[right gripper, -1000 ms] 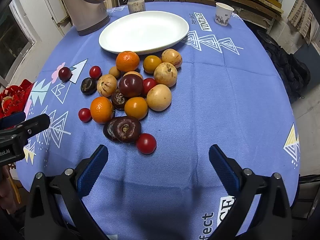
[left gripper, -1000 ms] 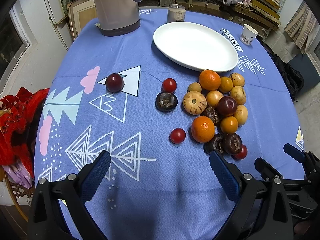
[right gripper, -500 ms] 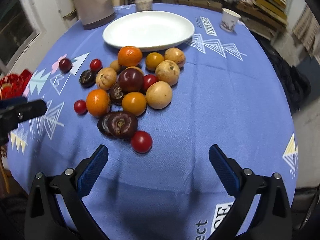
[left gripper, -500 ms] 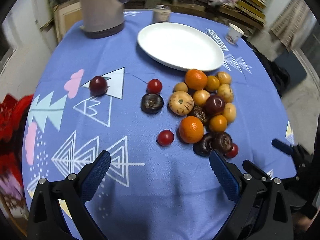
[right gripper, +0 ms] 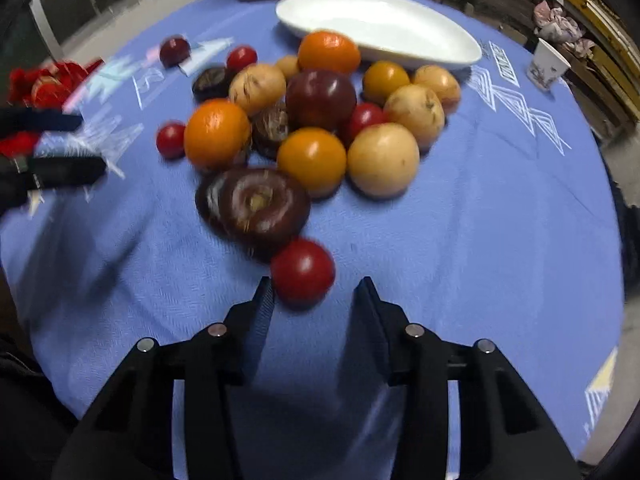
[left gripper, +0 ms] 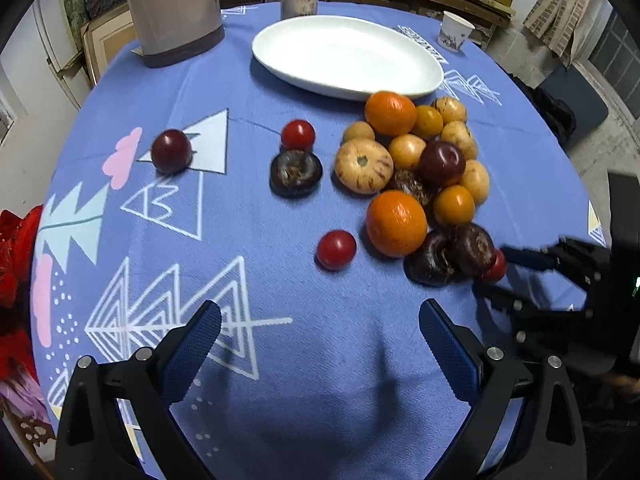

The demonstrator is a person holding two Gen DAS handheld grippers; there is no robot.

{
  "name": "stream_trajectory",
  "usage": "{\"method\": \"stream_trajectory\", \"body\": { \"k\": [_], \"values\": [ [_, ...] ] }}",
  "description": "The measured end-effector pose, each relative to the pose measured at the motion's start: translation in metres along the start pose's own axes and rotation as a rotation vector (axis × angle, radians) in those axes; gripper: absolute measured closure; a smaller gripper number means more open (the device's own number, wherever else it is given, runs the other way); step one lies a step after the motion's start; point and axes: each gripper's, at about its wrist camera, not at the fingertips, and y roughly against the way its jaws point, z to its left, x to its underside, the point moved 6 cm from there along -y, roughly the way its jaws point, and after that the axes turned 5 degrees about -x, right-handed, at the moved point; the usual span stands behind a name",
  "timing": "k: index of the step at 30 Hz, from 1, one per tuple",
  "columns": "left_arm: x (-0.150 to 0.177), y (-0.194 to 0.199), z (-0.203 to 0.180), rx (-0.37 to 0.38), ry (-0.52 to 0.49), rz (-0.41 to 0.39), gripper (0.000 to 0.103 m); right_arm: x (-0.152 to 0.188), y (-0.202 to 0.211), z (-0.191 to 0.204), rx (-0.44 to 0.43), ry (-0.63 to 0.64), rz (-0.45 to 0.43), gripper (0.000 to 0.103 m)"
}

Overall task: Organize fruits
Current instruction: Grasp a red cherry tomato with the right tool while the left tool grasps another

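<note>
Lowered since before, the right hand-held gripper [right gripper: 314,294] is closing around a blurred, glossy red tomato [right gripper: 303,271]; the left hand-held gripper [left gripper: 320,328] is held wide open.

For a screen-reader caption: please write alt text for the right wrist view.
The right claw is closing just short of a small red fruit on a blue tablecloth; nothing sits between its fingers yet. Beyond lie a heap of orange, yellow and dark fruits and an empty white plate.
</note>
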Motion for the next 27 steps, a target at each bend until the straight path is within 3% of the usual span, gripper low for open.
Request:
{"method": "stream_trajectory", "body": {
  "k": [1,3,7,10,12,16,19,24,27],
  "values": [
    [0.001,-0.002,0.0,-0.003,0.005,0.002,0.004,-0.001,0.0,0.001,-0.009,0.025,-0.004,0.061],
    [0.003,-0.004,0.0,-0.01,0.04,0.009,0.004,-0.003,-0.001,0.003,-0.058,0.071,-0.007,0.073],
    [-0.004,-0.005,0.0,-0.004,0.108,-0.007,0.006,-0.008,0.002,-0.014,-0.199,0.018,0.017,0.075],
    [-0.011,-0.011,-0.002,-0.013,0.121,-0.003,0.026,-0.009,0.007,-0.038,-0.292,-0.059,0.028,0.075],
    [-0.015,-0.018,-0.002,-0.029,0.132,0.013,0.035,-0.01,0.011,-0.051,-0.312,-0.083,0.031,0.075],
    [-0.021,-0.026,-0.003,-0.024,0.142,0.027,0.037,-0.009,0.021,-0.064,-0.342,-0.109,0.021,0.075],
    [-0.023,-0.035,-0.004,-0.015,0.115,0.05,0.047,-0.009,0.025,-0.066,-0.351,-0.128,0.01,0.075],
    [-0.028,-0.047,-0.001,-0.004,0.084,0.062,0.074,-0.006,0.034,-0.073,-0.348,-0.165,-0.002,0.075],
    [-0.036,-0.05,0.005,0.017,0.068,0.055,0.079,-0.006,0.04,-0.078,-0.336,-0.187,-0.011,0.075]
  ]
}}
